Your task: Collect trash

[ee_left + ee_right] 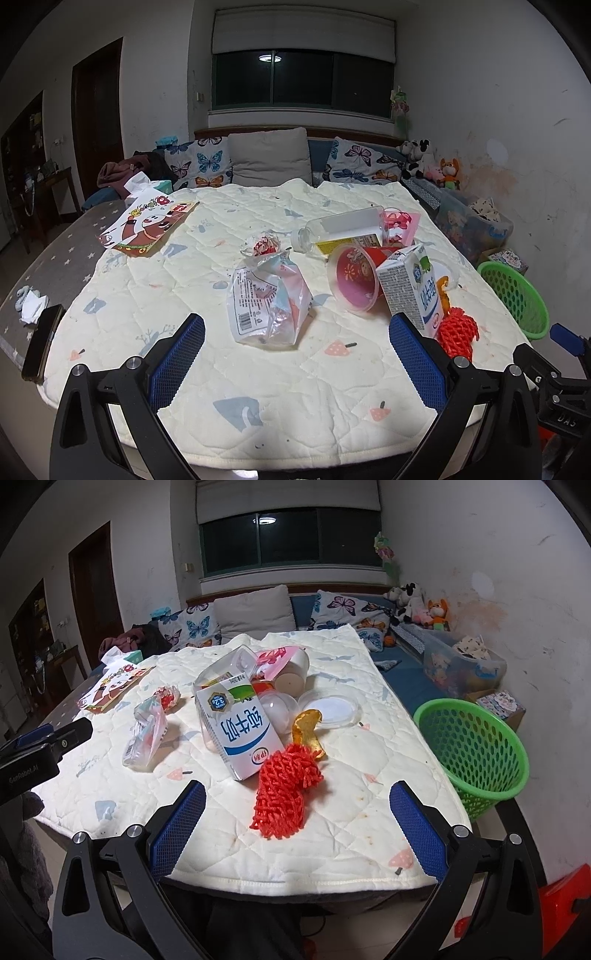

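Spread wide, the left gripper (297,363) is held just short of the wrapper (267,295). Equally wide is the right gripper (297,829), the red net (286,792) between its fingers; the basket (476,753) is seen right.

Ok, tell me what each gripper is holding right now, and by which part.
Nothing. The left gripper and the right gripper are both open and empty above the quilt, short of the trash.
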Tool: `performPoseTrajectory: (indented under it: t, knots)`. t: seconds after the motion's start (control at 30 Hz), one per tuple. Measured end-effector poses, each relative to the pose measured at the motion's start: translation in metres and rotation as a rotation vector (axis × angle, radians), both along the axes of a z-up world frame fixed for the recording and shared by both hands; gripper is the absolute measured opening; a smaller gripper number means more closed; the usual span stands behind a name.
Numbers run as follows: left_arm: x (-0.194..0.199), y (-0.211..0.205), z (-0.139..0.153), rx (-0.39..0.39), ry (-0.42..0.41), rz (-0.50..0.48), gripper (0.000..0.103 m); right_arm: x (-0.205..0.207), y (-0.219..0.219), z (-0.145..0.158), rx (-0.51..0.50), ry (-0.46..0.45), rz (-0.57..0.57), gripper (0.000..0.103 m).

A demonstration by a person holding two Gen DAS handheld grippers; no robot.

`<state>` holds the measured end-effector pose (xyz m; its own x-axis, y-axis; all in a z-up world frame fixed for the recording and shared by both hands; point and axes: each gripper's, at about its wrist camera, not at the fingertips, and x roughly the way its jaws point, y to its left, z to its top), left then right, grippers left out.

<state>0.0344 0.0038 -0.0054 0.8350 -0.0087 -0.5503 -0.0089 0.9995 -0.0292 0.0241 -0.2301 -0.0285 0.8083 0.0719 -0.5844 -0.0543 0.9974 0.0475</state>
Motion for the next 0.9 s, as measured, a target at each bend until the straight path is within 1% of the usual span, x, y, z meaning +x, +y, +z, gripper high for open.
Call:
performPoseTrajectory:
  t: [0.27,0.6,0.77,0.83,0.9]
  knots:
    - [0.022,0.004,-0.001,0.005,0.025,0.004,0.097,0.017,-0.005,-0.008,0.016,0.037,0.027,0.099]
    - [0.052,0.003,-0.011,0.000,0.077,-0.009,0.097,0.042,-0.005,-0.025,0.040,0.087,0.069,0.098]
    - [0.066,0.002,-0.020,-0.016,0.105,-0.032,0.097,0.060,-0.003,-0.042,0.058,0.128,0.088,0.093]
    - [0.068,0.001,-0.023,-0.018,0.112,-0.039,0.097,0.066,-0.001,-0.047,0.061,0.142,0.092,0.086]
    - [0.072,0.000,-0.025,-0.030,0.120,-0.058,0.097,0.071,0.000,-0.051,0.063,0.150,0.096,0.083]
